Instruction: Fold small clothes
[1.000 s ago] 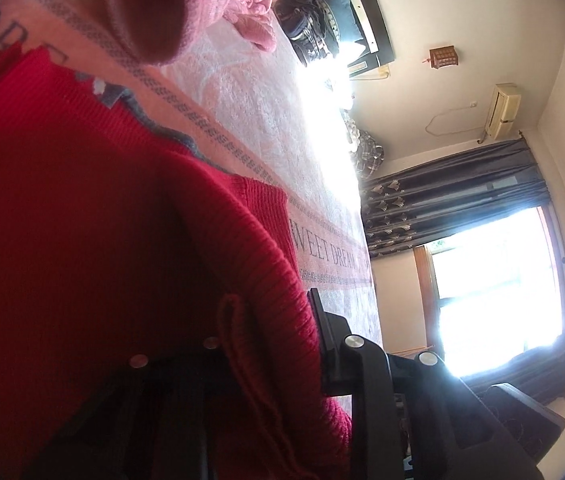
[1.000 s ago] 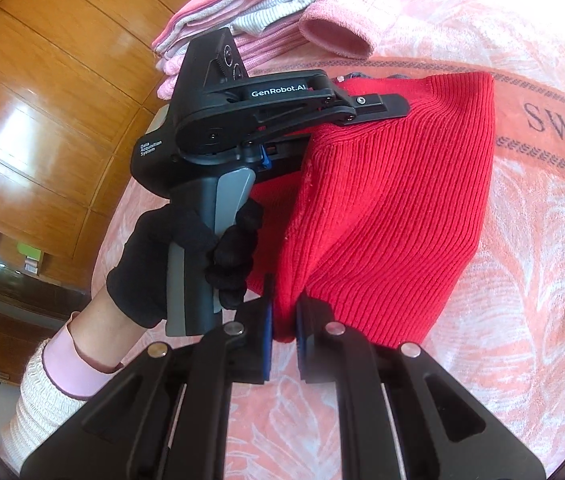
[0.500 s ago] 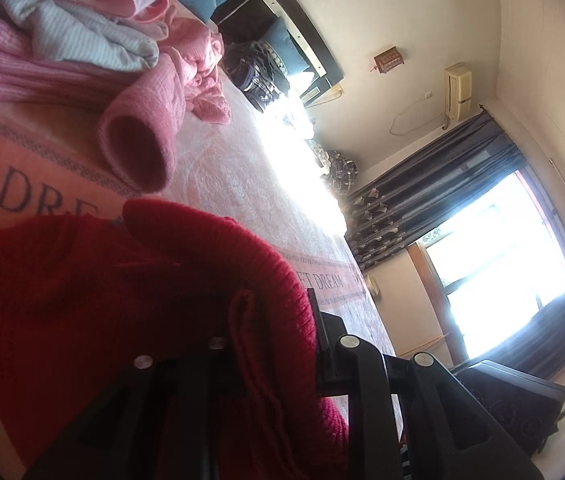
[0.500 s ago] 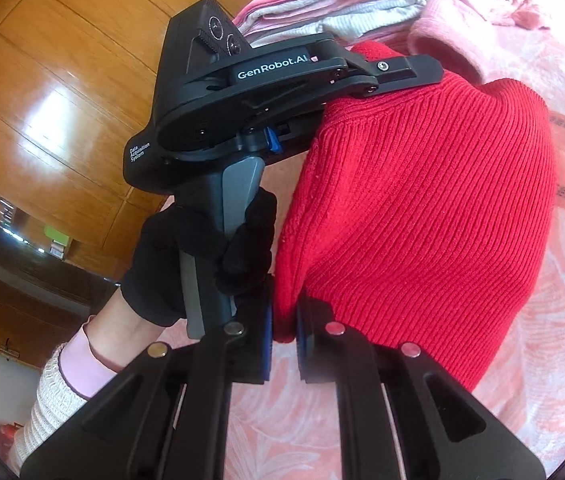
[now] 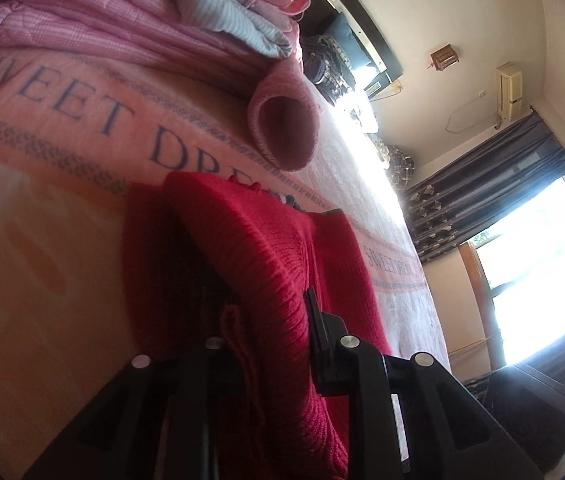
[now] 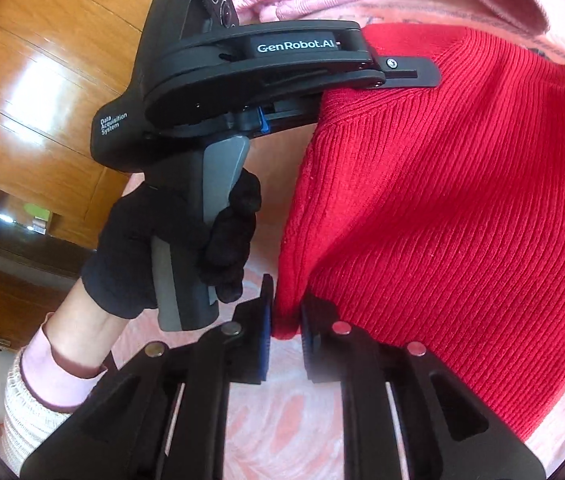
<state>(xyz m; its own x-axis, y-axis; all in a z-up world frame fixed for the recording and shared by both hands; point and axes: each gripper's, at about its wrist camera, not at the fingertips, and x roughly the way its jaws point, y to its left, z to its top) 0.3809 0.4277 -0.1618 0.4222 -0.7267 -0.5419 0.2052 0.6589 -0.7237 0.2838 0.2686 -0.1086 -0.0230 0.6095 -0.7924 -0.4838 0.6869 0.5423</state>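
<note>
A small red ribbed knit sweater (image 6: 442, 184) is held up over the pink bedspread (image 6: 282, 432) by both grippers. My right gripper (image 6: 286, 320) is shut on its near edge, with red fabric pinched between the blue pads. My left gripper (image 6: 378, 76), held by a black-gloved hand (image 6: 170, 240), is shut on the sweater's far upper edge. In the left wrist view the sweater (image 5: 250, 248) drapes from my left gripper (image 5: 266, 320) down onto the bedspread (image 5: 62, 200); its left finger is hidden by the fabric.
A stack of folded pink and grey clothes (image 5: 142, 12) lies at the far side, with a pink knit sleeve opening (image 5: 286, 128) facing me. A wooden wardrobe (image 6: 42, 40) stands at the left. A curtained window (image 5: 538, 248) and dark furniture (image 5: 538, 400) are beyond the bed.
Both grippers have carried the held sweater edge toward the stack of folded clothes, which now looks nearer. The fabric has folded over onto itself. Both grips stay the same.
</note>
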